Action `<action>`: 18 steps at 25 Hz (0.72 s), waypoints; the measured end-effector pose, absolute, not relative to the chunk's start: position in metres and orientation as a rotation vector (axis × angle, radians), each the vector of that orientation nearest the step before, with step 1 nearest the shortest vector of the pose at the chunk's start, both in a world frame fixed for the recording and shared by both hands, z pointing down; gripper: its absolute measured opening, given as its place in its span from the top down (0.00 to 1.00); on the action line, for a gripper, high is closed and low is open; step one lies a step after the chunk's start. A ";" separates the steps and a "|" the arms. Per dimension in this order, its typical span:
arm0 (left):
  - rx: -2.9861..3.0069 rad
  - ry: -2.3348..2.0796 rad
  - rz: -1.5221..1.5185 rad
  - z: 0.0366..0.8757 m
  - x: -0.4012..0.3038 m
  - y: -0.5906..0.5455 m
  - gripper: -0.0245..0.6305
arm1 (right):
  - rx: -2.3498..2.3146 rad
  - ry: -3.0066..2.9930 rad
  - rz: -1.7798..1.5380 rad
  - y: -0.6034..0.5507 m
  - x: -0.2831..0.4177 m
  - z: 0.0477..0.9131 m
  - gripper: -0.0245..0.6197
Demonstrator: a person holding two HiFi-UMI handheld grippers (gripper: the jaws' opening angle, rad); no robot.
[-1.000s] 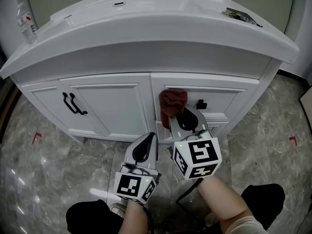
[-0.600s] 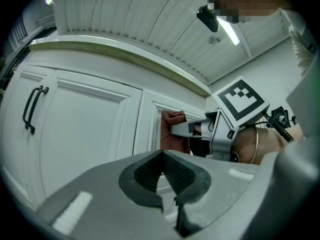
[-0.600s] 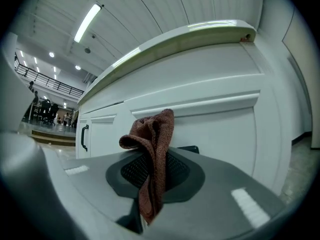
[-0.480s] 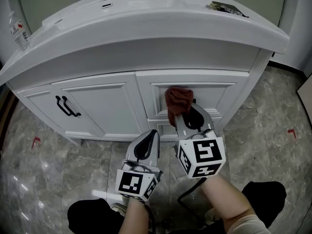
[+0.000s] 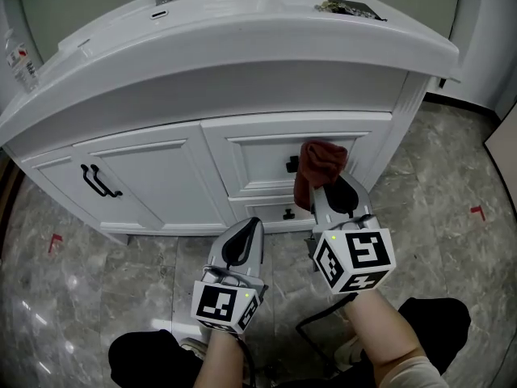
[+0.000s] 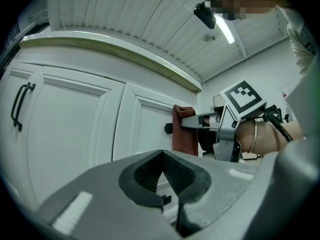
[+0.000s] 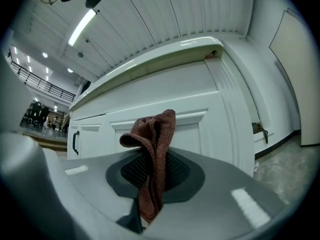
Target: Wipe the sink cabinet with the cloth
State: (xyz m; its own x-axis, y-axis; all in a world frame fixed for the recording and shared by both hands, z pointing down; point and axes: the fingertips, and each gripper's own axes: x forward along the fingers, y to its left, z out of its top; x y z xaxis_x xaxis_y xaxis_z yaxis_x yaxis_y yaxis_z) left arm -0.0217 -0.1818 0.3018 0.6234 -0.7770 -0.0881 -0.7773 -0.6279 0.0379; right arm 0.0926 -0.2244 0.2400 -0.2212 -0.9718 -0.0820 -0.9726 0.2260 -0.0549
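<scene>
Against the sink cabinet drawer [image 5: 262,158], cloth [image 5: 321,166] clamped in right tongs [image 5: 329,191] (left tongs [image 5: 245,229] closed, empty).

Right gripper [image 5: 327,191] closed on a red-brown cloth [image 5: 322,162], against the upper drawer front of the white sink cabinet [image 5: 161,156], just right of a black knob [image 5: 292,165]. Left gripper [image 5: 245,231] lower, empty, jaws together, apart from the cabinet. Underneath, grey marble floor [image 5: 81,297].

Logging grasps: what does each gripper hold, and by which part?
Right gripper clamps the cloth near its middle, bunched top above the jaws. Left gripper is shut on nothing.
</scene>
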 end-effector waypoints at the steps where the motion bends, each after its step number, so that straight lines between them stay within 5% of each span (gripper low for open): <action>1: -2.831 1.352 0.140 0.302 -0.020 -0.181 0.96 | -1.899 2.389 0.003 -0.228 0.095 0.243 0.84; 18: -2.868 1.292 0.088 0.317 0.016 -0.176 0.96 | -2.017 2.373 0.035 -0.237 0.136 0.254 0.84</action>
State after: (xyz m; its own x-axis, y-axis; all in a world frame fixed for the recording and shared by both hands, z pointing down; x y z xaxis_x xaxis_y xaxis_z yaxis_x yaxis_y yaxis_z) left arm 0.0164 -0.1761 0.3165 0.6616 -0.7483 -0.0486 -0.7480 -0.6631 0.0276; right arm 0.1358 -0.2372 0.2536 -0.1610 -0.9863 -0.0344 -0.9869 0.1611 -0.0002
